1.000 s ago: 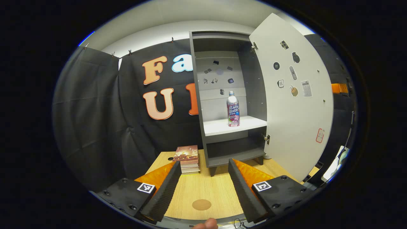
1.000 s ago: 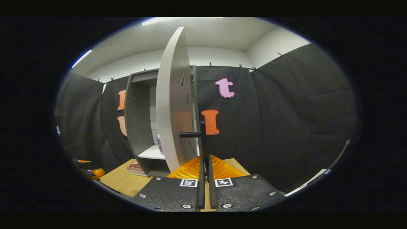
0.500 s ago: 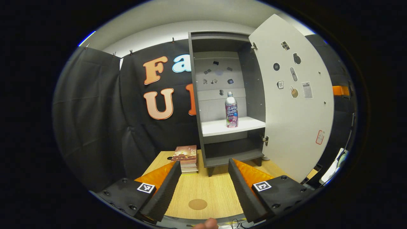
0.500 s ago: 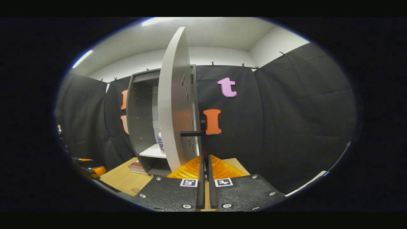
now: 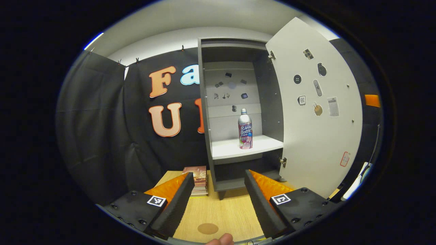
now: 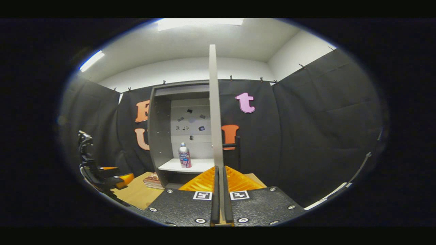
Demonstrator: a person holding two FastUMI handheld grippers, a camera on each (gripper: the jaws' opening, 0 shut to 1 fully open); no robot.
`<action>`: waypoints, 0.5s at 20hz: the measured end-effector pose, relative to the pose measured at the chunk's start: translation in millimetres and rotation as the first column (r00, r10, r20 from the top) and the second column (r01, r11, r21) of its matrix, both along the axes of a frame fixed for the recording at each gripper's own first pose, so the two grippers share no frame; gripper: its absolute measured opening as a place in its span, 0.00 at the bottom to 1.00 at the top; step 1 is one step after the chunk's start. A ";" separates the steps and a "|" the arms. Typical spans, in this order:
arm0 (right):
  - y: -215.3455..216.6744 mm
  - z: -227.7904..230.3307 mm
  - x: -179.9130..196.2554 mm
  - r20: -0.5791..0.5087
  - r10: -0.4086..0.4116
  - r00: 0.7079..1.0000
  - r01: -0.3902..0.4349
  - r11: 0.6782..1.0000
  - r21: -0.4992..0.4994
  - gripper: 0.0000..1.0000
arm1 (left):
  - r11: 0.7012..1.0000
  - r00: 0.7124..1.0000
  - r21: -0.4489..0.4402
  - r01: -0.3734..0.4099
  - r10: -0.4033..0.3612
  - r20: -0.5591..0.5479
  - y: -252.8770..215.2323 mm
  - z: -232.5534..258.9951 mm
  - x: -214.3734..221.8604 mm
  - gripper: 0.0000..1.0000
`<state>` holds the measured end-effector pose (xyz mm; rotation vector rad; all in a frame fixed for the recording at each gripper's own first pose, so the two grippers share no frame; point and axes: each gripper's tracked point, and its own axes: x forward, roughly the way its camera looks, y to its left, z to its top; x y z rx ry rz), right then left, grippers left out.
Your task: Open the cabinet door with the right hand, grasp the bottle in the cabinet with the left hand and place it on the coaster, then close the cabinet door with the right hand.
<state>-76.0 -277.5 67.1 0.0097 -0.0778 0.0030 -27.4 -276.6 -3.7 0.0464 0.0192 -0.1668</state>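
Note:
The grey cabinet stands open, and its white door is swung out to the right. A pink-labelled bottle stands upright on the white shelf. My left gripper is open and empty, well short of the cabinet, above the round brown coaster. In the right gripper view the door is seen edge-on, straight ahead of my right gripper, whose fingers are shut. The black handle sticks out just right of them. I cannot tell whether the fingers touch the door. The bottle shows inside.
A stack of books lies on the wooden table left of the cabinet's foot. A person's fingertip shows at the bottom edge. The left gripper appears at the far left of the right gripper view.
The door has turned from slanted to edge-on in the right gripper view, and the handle now sits right of the fingers. In the left gripper view, cabinet, bottle and coaster have slid lower.

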 end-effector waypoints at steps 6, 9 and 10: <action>47.4 -2.1 3.7 0.003 0.027 1.000 -0.027 0.999 0.040 0.06 | 0.995 0.996 -0.042 0.086 -0.085 0.026 -62.2 21.7 87.3 0.96; 59.0 -3.0 18.2 0.011 0.023 1.000 -0.024 0.999 0.042 0.10 | 0.993 0.993 -0.036 0.111 -0.109 0.049 -88.1 32.6 135.4 0.96; 61.8 -4.1 25.5 0.007 0.020 1.000 -0.021 0.999 0.045 0.12 | 0.991 0.991 -0.038 0.125 -0.123 0.049 -96.6 34.2 151.5 0.97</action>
